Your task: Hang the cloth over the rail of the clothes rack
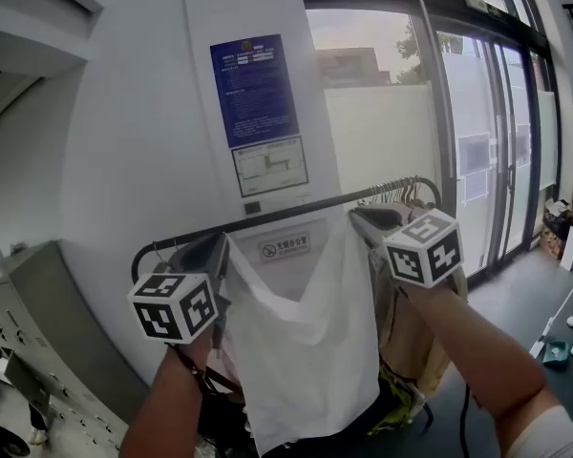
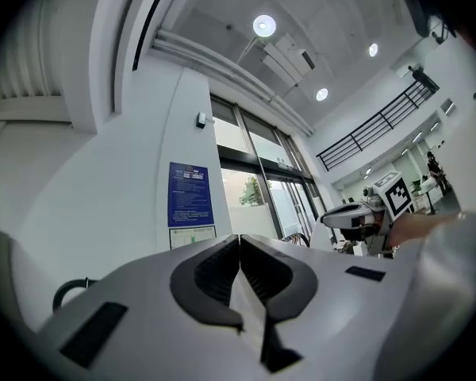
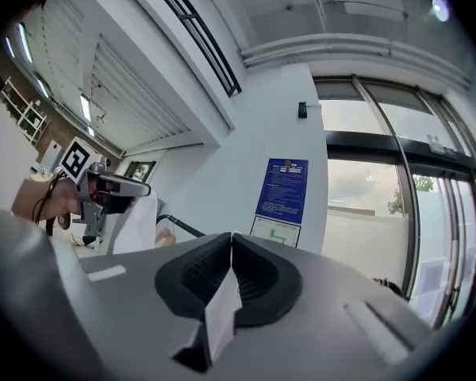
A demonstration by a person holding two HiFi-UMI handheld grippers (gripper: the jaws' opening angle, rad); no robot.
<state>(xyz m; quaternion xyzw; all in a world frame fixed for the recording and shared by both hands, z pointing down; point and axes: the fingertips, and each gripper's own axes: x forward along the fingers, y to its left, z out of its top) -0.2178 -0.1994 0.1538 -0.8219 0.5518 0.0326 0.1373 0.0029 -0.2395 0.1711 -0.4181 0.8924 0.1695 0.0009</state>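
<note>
A white cloth [image 1: 306, 351] hangs spread between my two grippers, just in front of the black rail [image 1: 296, 210] of the clothes rack. My left gripper [image 1: 222, 246] is shut on the cloth's upper left corner, and a white strip [image 2: 250, 308] shows between its dark pads. My right gripper [image 1: 358, 219] is shut on the upper right corner at about rail height, with a fold of cloth [image 3: 220, 312] pinched in its jaws. The cloth's top edge sags in a V between them. Each gripper appears in the other's view: right gripper [image 2: 357, 217], left gripper [image 3: 103, 189].
Clothes on hangers [image 1: 406, 194] crowd the rail's right end. A white wall with a blue notice [image 1: 253, 89] stands right behind the rack. Glass doors [image 1: 497, 141] are at the right, a grey cabinet [image 1: 38, 332] at the lower left.
</note>
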